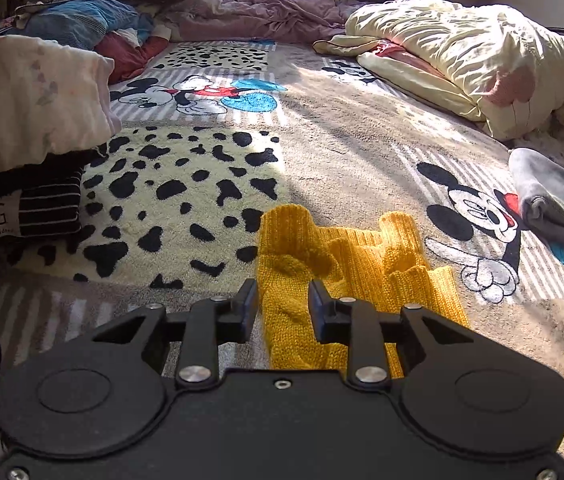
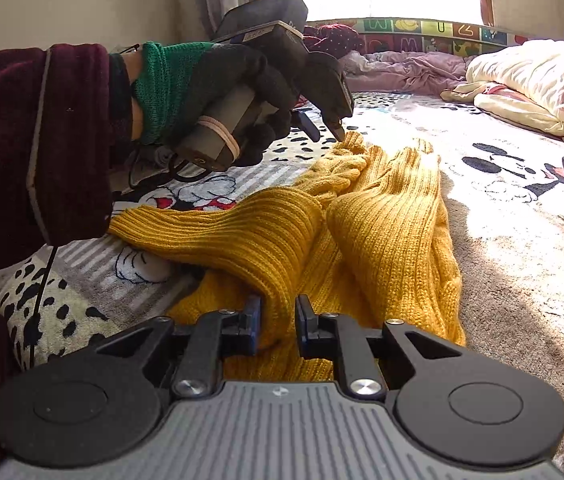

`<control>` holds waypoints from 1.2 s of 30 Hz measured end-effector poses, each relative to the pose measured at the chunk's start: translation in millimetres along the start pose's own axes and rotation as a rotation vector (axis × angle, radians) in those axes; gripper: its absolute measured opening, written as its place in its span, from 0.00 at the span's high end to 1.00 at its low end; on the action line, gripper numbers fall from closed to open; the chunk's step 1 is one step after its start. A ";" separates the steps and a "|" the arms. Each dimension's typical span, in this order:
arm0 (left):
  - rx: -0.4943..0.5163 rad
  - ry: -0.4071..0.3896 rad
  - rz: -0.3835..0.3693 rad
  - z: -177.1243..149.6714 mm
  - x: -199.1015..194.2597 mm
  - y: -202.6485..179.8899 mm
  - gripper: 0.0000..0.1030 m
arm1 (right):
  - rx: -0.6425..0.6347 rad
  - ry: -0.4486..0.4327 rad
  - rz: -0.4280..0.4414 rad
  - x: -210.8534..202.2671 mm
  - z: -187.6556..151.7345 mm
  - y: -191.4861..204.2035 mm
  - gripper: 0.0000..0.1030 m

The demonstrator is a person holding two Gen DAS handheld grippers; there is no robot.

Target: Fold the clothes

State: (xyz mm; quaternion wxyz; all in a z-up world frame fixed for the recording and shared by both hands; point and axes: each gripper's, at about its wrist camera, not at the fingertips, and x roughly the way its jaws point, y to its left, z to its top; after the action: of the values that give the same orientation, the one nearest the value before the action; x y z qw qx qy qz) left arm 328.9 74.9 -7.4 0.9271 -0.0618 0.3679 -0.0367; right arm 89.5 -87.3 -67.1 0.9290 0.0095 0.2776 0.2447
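Straddling yellow sweater (image 2: 381, 232), right hand-held gripper (image 2: 278, 320)

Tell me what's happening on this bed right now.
A person with a gripper in each hand is working on a yellow knit sweater spread on a cartoon-print blanket. The left gripper and right gripper are both open, with sweater fabric between their fingers. Folded clothes sit stacked to the left.

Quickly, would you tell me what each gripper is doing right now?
Left gripper: open, fingers either side of the yellow sweater, not clamped.
Right gripper: open, a sweater fold between its fingers, not clamped.
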 end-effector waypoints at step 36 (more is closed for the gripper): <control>-0.328 -0.067 -0.017 -92.5 -78.2 69.6 0.92 | -0.322 -0.020 -0.035 -5.7 -1.7 75.4 0.65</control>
State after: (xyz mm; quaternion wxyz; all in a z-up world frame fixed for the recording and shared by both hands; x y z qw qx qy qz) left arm 210.1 144.5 -30.9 0.9161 -0.2165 0.3371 0.0180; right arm 50.6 -23.8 -54.0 0.9253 -0.1421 0.2254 0.2698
